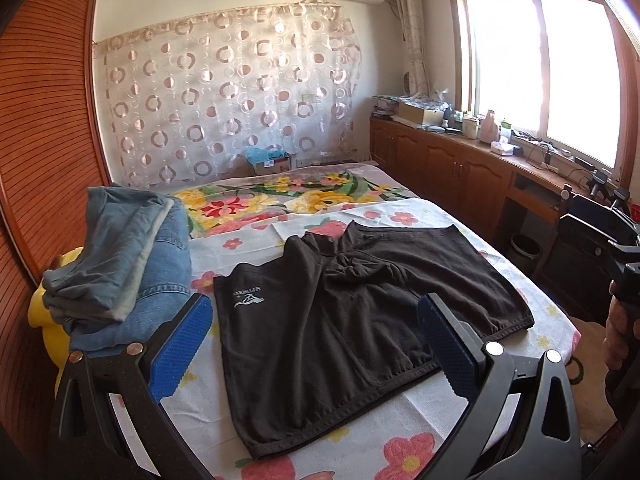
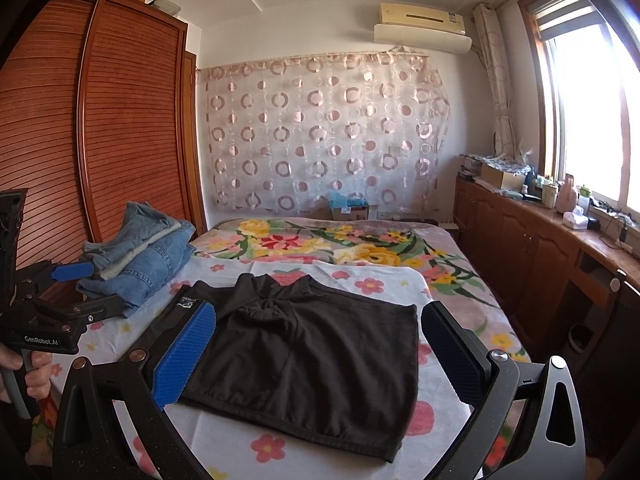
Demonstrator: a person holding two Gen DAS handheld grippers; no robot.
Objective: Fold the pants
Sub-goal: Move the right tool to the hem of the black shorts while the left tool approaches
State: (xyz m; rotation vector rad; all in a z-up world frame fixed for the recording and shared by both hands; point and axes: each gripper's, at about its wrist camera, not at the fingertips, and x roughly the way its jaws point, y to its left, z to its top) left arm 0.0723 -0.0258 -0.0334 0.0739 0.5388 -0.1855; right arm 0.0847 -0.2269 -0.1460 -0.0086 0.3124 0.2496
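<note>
Sunlit bedroom, with a floral bed [image 1: 400, 432] filling both views. Black pants [image 1: 360, 320] lie flat on it, ahead of and below both claws, touched by neither. The left claw [image 1: 316, 344] hangs above them with fingers wide apart; the right claw [image 2: 320, 356] likewise, spread and empty. Left of the left claw sits a jeans stack [image 1: 128, 264], apparently folded. A hand [image 2: 28, 372] grips the left claw's handle.

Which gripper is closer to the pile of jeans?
Left. In the right wrist view, the left gripper hangs right beside the jeans. The right gripper hangs open over the black pants, farther away.
</note>
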